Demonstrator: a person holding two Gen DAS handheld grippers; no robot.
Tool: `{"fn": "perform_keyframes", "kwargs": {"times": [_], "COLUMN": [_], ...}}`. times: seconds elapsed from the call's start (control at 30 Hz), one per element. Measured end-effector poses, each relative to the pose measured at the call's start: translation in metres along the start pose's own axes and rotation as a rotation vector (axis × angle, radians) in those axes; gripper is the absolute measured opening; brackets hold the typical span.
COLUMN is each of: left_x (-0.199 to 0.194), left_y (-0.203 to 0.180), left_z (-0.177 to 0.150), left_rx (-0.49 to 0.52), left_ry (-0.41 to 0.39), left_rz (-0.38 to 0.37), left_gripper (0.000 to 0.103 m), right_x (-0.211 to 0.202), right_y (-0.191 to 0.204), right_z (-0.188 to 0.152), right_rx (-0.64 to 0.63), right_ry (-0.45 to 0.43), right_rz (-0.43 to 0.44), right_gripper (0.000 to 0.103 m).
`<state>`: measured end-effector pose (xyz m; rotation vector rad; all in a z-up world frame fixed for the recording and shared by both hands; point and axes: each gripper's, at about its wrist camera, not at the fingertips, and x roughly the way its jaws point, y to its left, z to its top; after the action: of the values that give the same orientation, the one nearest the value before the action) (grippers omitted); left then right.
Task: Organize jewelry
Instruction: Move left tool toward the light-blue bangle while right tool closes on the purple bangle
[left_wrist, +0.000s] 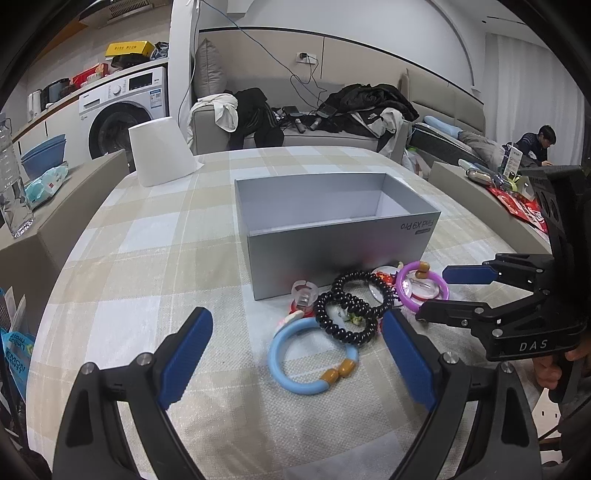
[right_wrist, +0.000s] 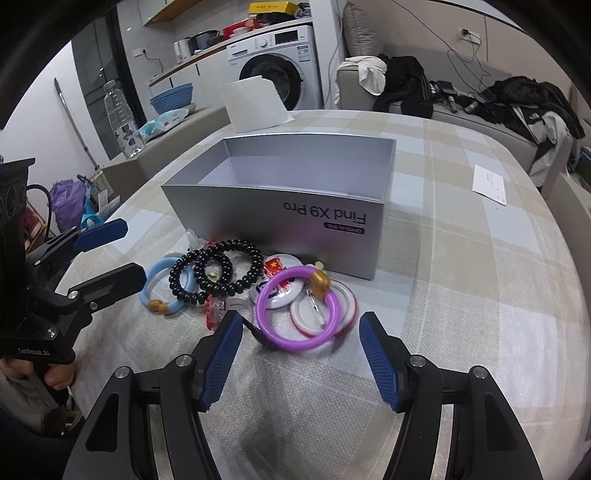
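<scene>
Checked tabletop (left_wrist: 147, 236) fills most of both views, w/ open grey box (left_wrist: 332, 236) at frame centre and the jewelry heaped just below its front wall. In left wrist view, left gripper (left_wrist: 295, 354) at bottom has fingers spread wide, nothing gripped, blue bangle (left_wrist: 291, 373) and black bead bracelets (left_wrist: 347, 306) lying between them. In right wrist view, right gripper (right_wrist: 299, 354) at bottom centre also open, holding nothing, purple bangle (right_wrist: 295, 310) lying just above its fingers, over the round badges (right_wrist: 343, 306).
</scene>
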<state>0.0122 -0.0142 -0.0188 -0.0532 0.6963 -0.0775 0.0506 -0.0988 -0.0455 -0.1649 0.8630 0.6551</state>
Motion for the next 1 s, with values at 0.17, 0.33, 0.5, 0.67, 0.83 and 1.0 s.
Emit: {"fn": "perform_keyframes", "kwargs": {"times": [0.17,0.33,0.5,0.67,0.83,1.0], "left_x": [0.000,-0.001,0.000,0.001,0.002,0.006], "left_y": [0.000,0.000,0.000,0.000,-0.001,-0.003], "left_z": [0.000,-0.001,0.000,0.000,0.000,-0.001], "left_rx": [0.003,0.004,0.003,0.002,0.003,0.009], "left_ry": [0.004,0.007,0.008,0.007,0.010,0.038], "left_rz": [0.000,-0.001,-0.001,-0.001,-0.002,0.004], "left_gripper": [0.090,0.090,0.090,0.090,0.090,0.090], "right_x": [0.003,0.001,0.010,0.005,-0.008,-0.021], "right_y": [0.007,0.009,0.011,0.010,0.002,-0.004], "right_z": [0.001,0.000,-0.002,-0.004,-0.012,-0.014], "right_rx": [-0.038,-0.046,-0.056,-0.061,-0.030,0.004], "right_ry": [0.012,0.005,0.034,0.021,-0.025,-0.080], "right_rz": [-0.024,-0.008,-0.050,-0.055,-0.002,0.045], "right_gripper": [0.066,0.066,0.065,0.053,0.052,0.051]}}
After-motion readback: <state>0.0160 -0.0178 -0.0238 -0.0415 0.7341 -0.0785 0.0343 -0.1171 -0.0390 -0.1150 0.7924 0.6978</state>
